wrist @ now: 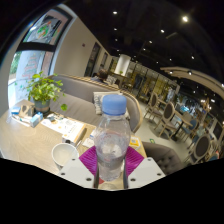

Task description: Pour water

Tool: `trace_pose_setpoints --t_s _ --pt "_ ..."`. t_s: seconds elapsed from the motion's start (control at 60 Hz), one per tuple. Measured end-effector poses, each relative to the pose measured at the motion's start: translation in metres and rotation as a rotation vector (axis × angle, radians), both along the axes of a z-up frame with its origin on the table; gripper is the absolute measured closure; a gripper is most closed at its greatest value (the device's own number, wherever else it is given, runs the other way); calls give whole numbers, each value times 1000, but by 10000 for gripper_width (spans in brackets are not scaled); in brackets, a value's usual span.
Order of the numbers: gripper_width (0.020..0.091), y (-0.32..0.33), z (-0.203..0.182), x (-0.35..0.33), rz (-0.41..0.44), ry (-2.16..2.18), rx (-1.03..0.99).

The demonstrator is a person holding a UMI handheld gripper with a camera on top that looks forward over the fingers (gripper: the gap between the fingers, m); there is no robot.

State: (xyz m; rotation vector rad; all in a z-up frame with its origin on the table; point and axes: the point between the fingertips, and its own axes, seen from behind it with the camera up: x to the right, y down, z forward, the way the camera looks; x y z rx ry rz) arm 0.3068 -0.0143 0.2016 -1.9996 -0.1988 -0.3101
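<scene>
Between the tool's point(113, 160) two fingers: a clear plastic water bottle point(112, 145), upright, pale blue cap point(115, 105) on and uppermost. Pink pads point(92, 158) visible at either side of the bottle's lower body, close against it, apparently pinching it; fingers spread about as wide as the bottle, no clear gap seen on either side. Judged a firm mid-to-low grasp, keeping the neck free and the weight below the cap, sensible for tipping later. Cannot tell whether the bottle's base rests on anything, since the bottom is hidden behind the fingers.

Just left of the left finger, low and near: a small white cup point(64, 153) on the tabletop point(30, 140), mouth upward, the likely receiver for the water. Placed close beside the bottle, presumably so that a short swing and tilt would reach it. Cap seemingly closed, so pouring not yet begun; opening it looks like a needed step first.

Farther left beyond the cup: papers or booklets point(62, 127) lying flat on the tabletop, then a leafy potted plant point(42, 92) by a window. Ahead of the bottle: a curved bench seat point(85, 90). Off to the right and beyond: rows of café tables and chairs point(170, 105) under ceiling spotlights point(184, 18).
</scene>
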Motion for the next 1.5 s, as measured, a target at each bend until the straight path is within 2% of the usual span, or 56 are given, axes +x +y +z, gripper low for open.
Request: trace_pose_setpoints --t_s 0.183,0.55,0.583,0.733,0.9,0.933,1.017,1.033,1.083,1.25,1.417,1.5 --pt "780 11 -52 5 -32 339 -19" --pt "770 33 -127 7 22 380 -78" --pt "747 35 -131 7 23 374 -79" --pt "713 34 -131 5 31 362 -47" --pt "589 28 -134 0 26 312 -90" --pt "521 25 -136 -2 20 314 -110" --pt "255 12 -137 -1 -13 325 -145" --pt "234 10 -136 0 -22 326 -151" --pt "259 0 -133 4 -54 316 -165" --pt "249 -49 -111 0 -126 264 -212" --pt "249 -124 -77 -32 -182 239 -276" --pt "249 -157 -60 -56 -183 239 -295"
